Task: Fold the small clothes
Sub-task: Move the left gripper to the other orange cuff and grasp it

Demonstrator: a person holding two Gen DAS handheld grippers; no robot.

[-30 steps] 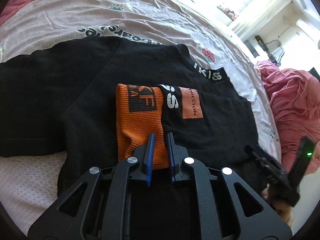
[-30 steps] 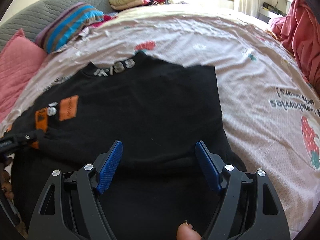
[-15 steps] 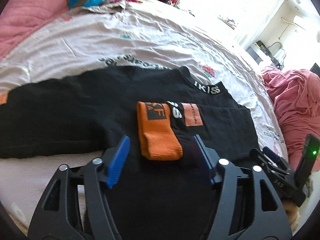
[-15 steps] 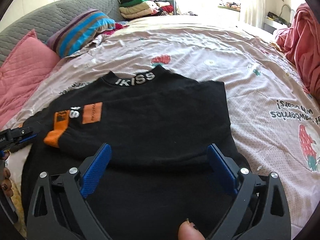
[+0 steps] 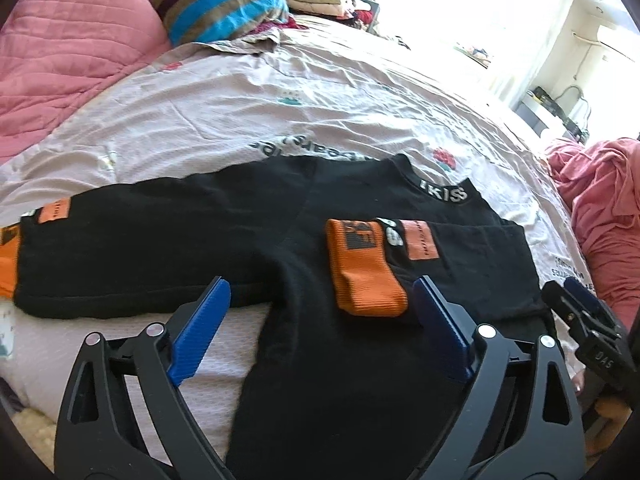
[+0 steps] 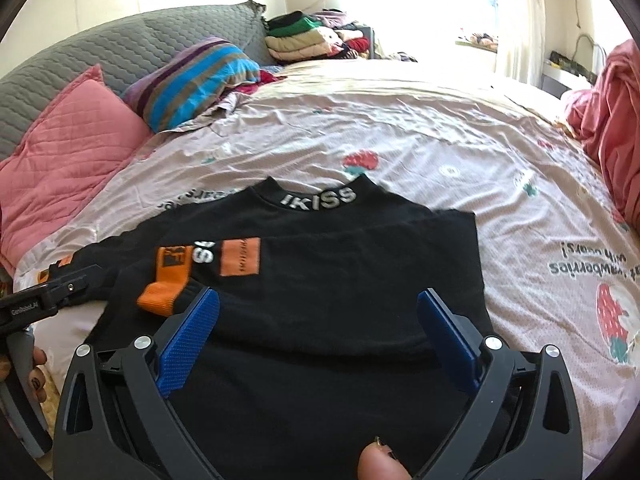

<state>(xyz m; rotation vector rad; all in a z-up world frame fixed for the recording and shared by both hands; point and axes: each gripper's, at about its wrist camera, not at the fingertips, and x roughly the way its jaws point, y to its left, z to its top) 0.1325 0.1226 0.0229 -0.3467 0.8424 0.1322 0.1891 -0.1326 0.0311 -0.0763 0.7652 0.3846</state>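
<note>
One black sweater (image 5: 348, 264) lies flat on the bed (image 5: 224, 112), near its front edge, collar (image 6: 318, 201) toward the headboard and lettered in white. Going left to right: its left sleeve (image 5: 132, 248) stretches straight out toward the bed's left edge and ends in one orange cuff (image 5: 8, 264) with an orange patch (image 5: 55, 210) just beside it. The right sleeve (image 6: 360, 256) is folded across the chest, so its orange cuff (image 5: 366, 276) and a second orange patch (image 5: 422, 239) lie near the middle of the body. That makes two cuffs and two patches counted.

Two tools are in view. The left tool (image 5: 322, 330) hangs over the sweater's lower left part, its two blue pads (image 5: 202, 330) set wide apart; the jaws have just been opening, and the folded cuff lies on the cloth between and beyond them, touched by neither pad. The right tool (image 6: 316, 342) hangs over the lower middle of the sweater, its pads (image 6: 188, 342) equally spread and clamped on nothing, having also just been opening; only flat black cloth shows between them. One fingertip (image 6: 380, 462) shows at the bottom edge of the right view.

At the bed's head, left to right, sit one pink quilted pillow (image 6: 68, 140), one striped pillow (image 6: 192, 80) and one stack of folded clothes (image 6: 304, 40). At the right edge lies one heap of pink fabric (image 6: 612, 120). Two strawberry prints (image 6: 360, 162) show plainly on the sheet.
</note>
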